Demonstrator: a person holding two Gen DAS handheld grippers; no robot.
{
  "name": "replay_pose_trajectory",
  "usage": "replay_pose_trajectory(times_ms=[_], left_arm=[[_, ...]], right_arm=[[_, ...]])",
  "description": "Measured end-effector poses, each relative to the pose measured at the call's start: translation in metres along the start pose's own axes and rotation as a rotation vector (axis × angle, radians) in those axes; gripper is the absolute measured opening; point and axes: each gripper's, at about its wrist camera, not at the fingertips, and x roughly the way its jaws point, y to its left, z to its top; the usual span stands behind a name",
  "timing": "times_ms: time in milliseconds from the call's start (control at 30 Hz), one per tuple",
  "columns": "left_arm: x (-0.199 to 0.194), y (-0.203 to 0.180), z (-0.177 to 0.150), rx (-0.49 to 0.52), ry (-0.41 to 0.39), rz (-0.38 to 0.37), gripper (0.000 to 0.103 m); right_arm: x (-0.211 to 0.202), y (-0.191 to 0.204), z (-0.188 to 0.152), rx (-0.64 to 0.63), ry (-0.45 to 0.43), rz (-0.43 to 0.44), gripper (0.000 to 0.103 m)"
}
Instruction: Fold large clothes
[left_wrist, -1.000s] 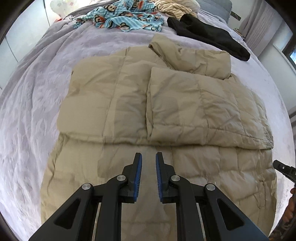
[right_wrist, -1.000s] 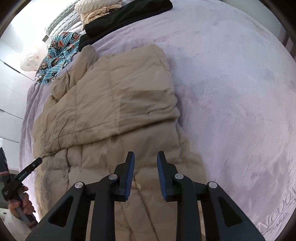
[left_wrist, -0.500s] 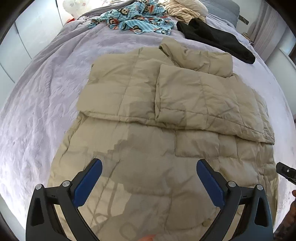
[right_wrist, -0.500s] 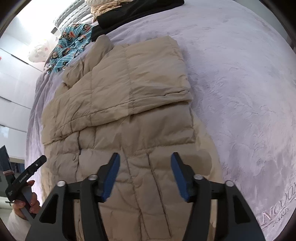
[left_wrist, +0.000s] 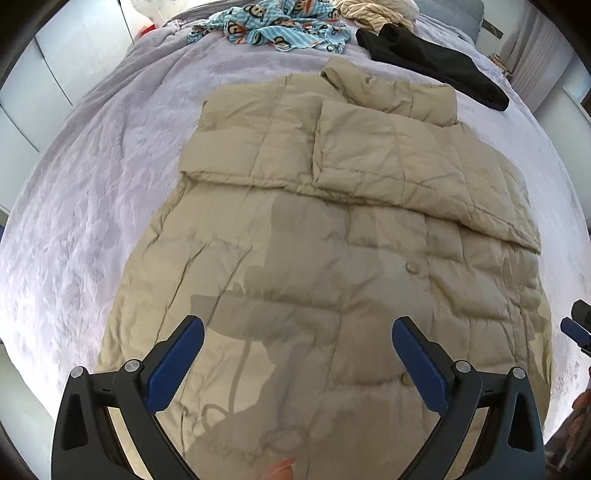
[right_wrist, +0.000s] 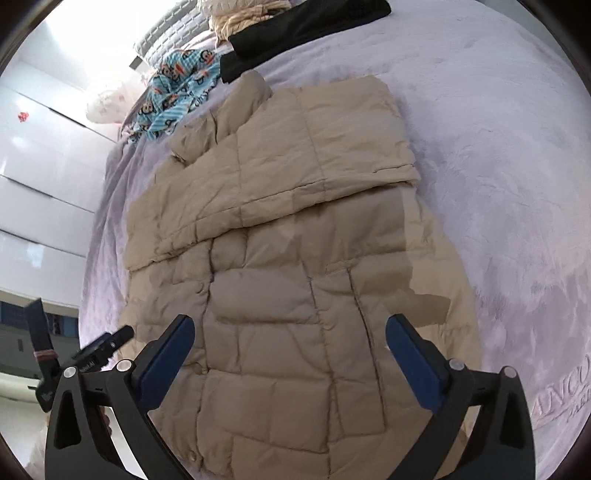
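A beige quilted puffer jacket (left_wrist: 332, 240) lies flat on a lilac bedspread (left_wrist: 92, 192), both sleeves folded across its chest and collar at the far end. It also shows in the right wrist view (right_wrist: 288, 258). My left gripper (left_wrist: 297, 354) is wide open and empty, above the jacket's lower left part. My right gripper (right_wrist: 290, 350) is wide open and empty, above the jacket's lower right part. Each gripper shows at the edge of the other's view: the right one (left_wrist: 576, 325) and the left one (right_wrist: 99, 345).
A blue monkey-print garment (left_wrist: 273, 26), a black garment (left_wrist: 436, 62) and a striped cream one (left_wrist: 373, 13) lie at the bed's far end. White wardrobe doors (right_wrist: 40, 177) stand to the left. The bedspread (right_wrist: 498, 166) stretches to the right.
Both grippers have gone from nearly shut to wide open. Both have pulled back toward the jacket's hem, so more of the lower jacket shows.
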Motion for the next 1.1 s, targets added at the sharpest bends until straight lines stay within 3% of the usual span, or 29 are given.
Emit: replay_pose_trajectory(times_ms=[167,300,567,1100], left_arm=[[-0.007,0.013,-0.009,0.014,-0.002,0.014,0.102],[-0.008,0.033,-0.020,0.027,0.030,0.019,0.102],[-0.022,0.066,-0.048,0.039,0.043,0.017,0.102],[-0.028,0.109,-0.092,0.014,0.082,0.000,0.102]], right_arm=[[-0.005,-0.001,-0.015,0.070,-0.005,-0.013,0.103],[-0.004,0.000,-0.032,0.123,0.043,-0.026,0.103],[-0.003,-0.007,-0.077,0.312,0.079,0.011,0.103],[-0.015,0.001,-0.134,0.410,0.061,0.034,0.103]])
